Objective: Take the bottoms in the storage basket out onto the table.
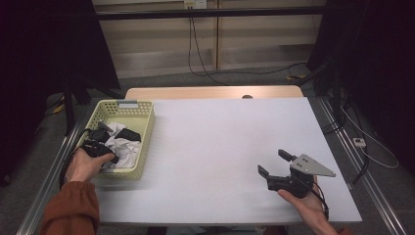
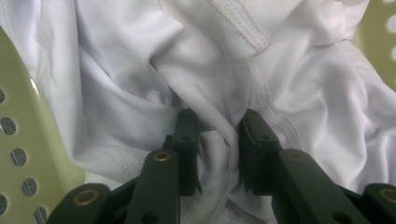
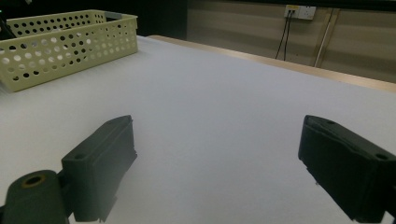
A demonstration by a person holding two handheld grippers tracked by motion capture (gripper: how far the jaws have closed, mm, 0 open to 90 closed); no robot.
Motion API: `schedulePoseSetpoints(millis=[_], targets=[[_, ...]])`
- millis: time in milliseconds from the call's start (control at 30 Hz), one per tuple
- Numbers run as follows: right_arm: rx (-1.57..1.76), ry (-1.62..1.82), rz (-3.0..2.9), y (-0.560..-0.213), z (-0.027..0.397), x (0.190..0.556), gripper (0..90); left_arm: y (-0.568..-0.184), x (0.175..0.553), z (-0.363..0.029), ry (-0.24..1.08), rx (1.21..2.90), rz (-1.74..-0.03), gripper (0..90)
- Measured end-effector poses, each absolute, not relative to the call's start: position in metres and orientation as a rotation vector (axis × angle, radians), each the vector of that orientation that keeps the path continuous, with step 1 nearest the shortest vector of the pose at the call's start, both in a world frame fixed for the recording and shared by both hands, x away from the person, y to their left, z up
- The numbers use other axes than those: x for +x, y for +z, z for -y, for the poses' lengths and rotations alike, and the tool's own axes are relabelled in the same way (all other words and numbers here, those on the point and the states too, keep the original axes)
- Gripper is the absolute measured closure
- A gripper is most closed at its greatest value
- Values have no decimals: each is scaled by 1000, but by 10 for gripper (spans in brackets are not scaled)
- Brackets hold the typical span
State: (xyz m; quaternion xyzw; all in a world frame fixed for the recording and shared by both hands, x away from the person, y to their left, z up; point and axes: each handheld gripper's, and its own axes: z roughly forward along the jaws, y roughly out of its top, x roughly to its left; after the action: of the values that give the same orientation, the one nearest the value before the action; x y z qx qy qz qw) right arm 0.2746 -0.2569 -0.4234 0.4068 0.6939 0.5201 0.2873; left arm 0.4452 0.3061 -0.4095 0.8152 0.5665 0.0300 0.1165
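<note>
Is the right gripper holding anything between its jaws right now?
No, the right gripper has its jaws spread wide apart with nothing between them except the bare white table beyond.

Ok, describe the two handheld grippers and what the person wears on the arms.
Both grippers are black. The right gripper has two blocky jaws, a grey three-cornered plate on top and a dark cable trailing by the wrist. The left gripper has jaws on arms fixed with brass-coloured rivets; a black cable loops beside the left hand. The left forearm wears a rust-orange sleeve.
</note>
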Motion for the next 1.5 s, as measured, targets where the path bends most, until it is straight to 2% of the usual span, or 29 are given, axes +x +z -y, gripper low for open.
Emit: schedulePoseSetpoints(millis=[233, 700, 1067, 1500], targets=[[1085, 1393, -1853, -423, 257, 275, 105, -406, 441, -309, 119, 2359, -1633, 729], [1084, 1395, -1852, -423, 256, 275, 103, -393, 429, -313, 296, 2260, -1547, 732], [1091, 1397, -1848, -423, 257, 274, 102, -376, 422, -317, 434, 2113, -1519, 736], [1094, 1408, -1837, -422, 257, 274, 101, -358, 413, -310, 570, 2040, -1371, 737]])
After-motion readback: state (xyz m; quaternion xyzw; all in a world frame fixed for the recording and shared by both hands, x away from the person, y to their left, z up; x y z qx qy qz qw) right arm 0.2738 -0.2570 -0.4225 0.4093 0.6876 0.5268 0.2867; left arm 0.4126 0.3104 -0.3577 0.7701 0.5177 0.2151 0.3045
